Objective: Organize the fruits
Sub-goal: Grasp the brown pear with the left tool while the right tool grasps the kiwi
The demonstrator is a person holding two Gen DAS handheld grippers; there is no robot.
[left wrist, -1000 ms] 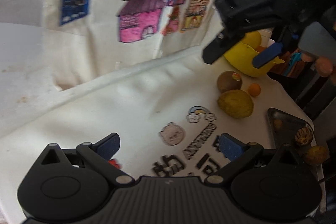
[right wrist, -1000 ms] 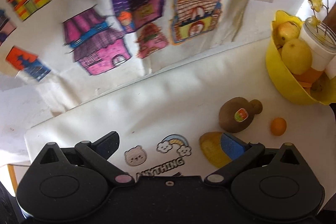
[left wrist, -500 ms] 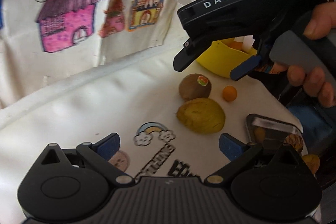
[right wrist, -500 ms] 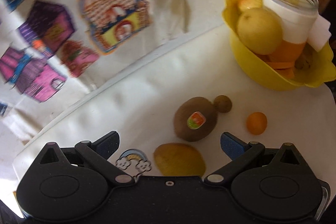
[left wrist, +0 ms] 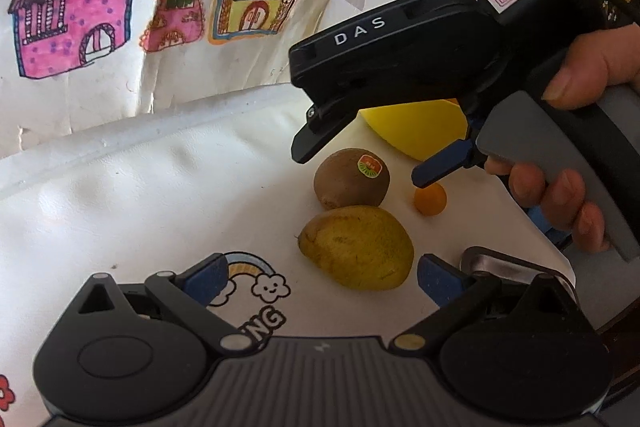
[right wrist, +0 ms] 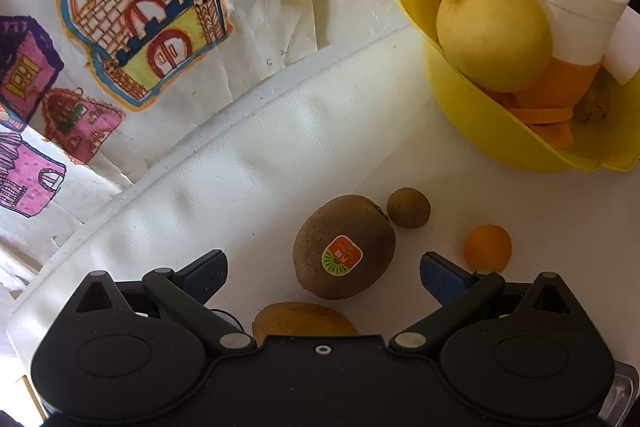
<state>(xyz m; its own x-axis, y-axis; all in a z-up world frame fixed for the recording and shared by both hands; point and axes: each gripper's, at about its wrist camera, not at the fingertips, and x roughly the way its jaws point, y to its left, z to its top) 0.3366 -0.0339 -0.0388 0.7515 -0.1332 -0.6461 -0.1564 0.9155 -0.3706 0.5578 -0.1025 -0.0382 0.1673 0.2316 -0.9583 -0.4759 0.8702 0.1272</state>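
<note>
A brown kiwi (right wrist: 343,246) with a sticker lies on the white table, between the open fingers of my right gripper (right wrist: 323,267). It also shows in the left wrist view (left wrist: 351,179). A yellow pear (left wrist: 357,247) lies in front of my open, empty left gripper (left wrist: 323,277); its top shows in the right wrist view (right wrist: 304,319). A small orange fruit (right wrist: 487,247) and a small brown round fruit (right wrist: 408,207) lie beside the kiwi. A yellow bowl (right wrist: 492,131) holds a large yellow fruit (right wrist: 494,33). My right gripper (left wrist: 362,159) hovers over the kiwi.
A glass jar (right wrist: 568,3) wrapped in white stands in the bowl. A dark metal tray (left wrist: 508,267) lies at the table's right edge. Paper with drawn houses (right wrist: 140,11) hangs behind the table. Cartoon stickers (left wrist: 256,279) mark the tabletop.
Both grippers have moved right and closer to the fruits. The right gripper now has the kiwi between its open fingers; the pear is nearer the left gripper.
</note>
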